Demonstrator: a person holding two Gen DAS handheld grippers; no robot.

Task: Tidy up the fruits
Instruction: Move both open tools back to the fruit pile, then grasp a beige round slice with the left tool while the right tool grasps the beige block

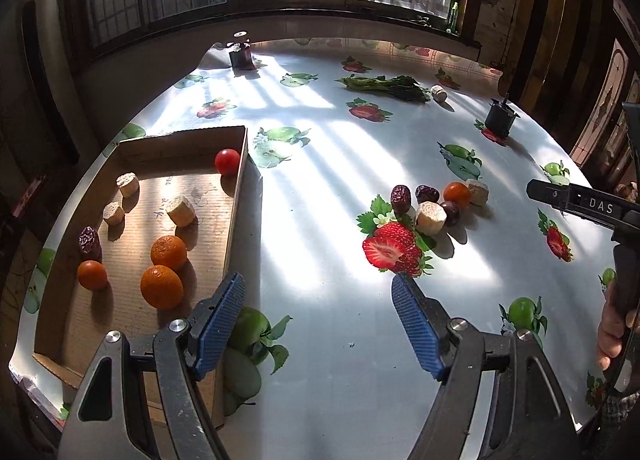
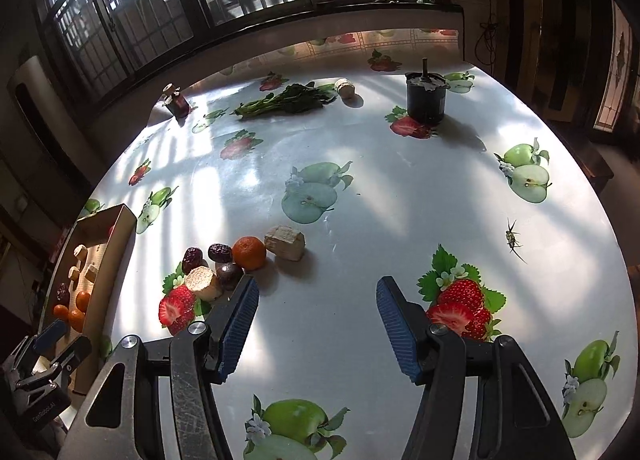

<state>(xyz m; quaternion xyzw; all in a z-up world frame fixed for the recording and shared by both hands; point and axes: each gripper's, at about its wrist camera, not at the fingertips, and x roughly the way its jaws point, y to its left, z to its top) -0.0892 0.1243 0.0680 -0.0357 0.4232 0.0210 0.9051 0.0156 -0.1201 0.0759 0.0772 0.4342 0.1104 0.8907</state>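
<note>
Judging from how things lie, the sorting looks a little past halfway. The shallow brown cardboard box [image 1: 132,219] at the left of the table already holds three round orange mandarins [image 1: 162,286], one small red cherry tomato [image 1: 227,161] in its far corner, a wrinkled dark red date [image 1: 89,240] and three pale cut cylinder pieces [image 1: 181,211]. Left out on the glossy fruit-printed tablecloth [image 2: 360,199] is a tight cluster [image 2: 240,260]: one more small orange mandarin [image 2: 249,252], two wrinkled red dates [image 2: 219,252], a dark round plum-like fruit [image 2: 229,272], a pale cylinder chunk [image 2: 203,282] and a pale blocky wedge [image 2: 289,242], all touching or just beside one another. The left gripper [image 1: 318,324] hangs over bare cloth beside the box wall, its blue ribbed pads apart and nothing between them. The right gripper [image 2: 316,324] sits just right of the cluster, jaws likewise spread and empty. A leafy green bunch [image 2: 288,101] and a dark cylindrical pot [image 2: 426,99] lie far off, untouched.
</note>
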